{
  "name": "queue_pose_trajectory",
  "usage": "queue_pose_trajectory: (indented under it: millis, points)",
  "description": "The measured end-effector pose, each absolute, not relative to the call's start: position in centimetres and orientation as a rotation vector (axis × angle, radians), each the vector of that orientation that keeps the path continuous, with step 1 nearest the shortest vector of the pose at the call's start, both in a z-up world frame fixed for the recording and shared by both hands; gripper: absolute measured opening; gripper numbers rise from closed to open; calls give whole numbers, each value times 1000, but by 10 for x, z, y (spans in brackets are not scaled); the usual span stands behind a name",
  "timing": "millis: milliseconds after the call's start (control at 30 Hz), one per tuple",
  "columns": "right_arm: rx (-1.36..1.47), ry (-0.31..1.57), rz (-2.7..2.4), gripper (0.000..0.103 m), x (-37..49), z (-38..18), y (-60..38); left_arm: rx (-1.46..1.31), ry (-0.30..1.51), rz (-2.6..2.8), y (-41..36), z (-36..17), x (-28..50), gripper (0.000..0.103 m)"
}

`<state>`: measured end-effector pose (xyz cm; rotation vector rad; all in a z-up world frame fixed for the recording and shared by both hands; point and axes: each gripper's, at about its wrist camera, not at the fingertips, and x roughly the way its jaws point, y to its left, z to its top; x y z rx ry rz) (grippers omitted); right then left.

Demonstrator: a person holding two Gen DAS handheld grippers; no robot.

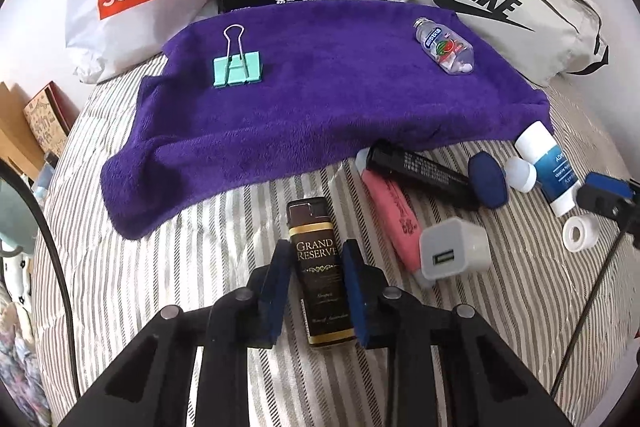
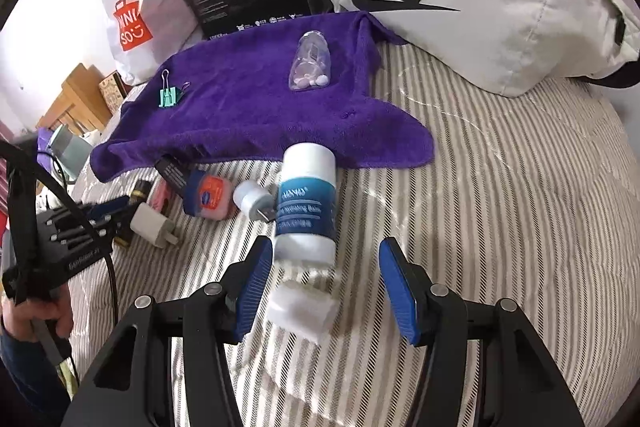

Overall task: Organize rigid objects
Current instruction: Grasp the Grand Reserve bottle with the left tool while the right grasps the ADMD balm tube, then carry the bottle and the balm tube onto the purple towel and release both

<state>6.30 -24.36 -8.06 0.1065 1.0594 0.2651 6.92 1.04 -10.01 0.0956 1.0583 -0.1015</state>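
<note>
Left claw (image 1: 316,291) brackets the brown bottle (image 1: 320,267), jaws narrow but not yet clamped, right claw (image 2: 326,291) gapes wide over the white tube (image 2: 306,203); only a clip (image 1: 237,67) and pill bottle (image 1: 444,47) sit on the towel (image 1: 320,99), the rest unsorted.

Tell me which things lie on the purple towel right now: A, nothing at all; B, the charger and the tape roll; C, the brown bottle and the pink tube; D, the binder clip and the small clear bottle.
D: the binder clip and the small clear bottle lie on the purple towel; the charger, tape roll, brown bottle and pink tube lie on the striped sheet.
</note>
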Motion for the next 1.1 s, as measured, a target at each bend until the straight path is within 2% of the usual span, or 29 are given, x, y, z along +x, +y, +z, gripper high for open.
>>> queue_pose_trajectory:
  millis: [167,200,267,800,1100]
  points:
    - [96,1073,293,55,81,-88,-229,96,1054,-91,9,-100,68,25]
    - [93,1080,285,51,86,-92,-227,94,1054,-92,9,-100,68,25]
    - [101,1097,290,37,93,-98,-225,90,1051,-94,9,-100,68,25]
    - [-2,1094,287,36,99,-101,-213,69,1031,-111,14,-101,66,25]
    - [21,1077,285,36,82,-83,-230,0,1022,-126,33,-93,59,24]
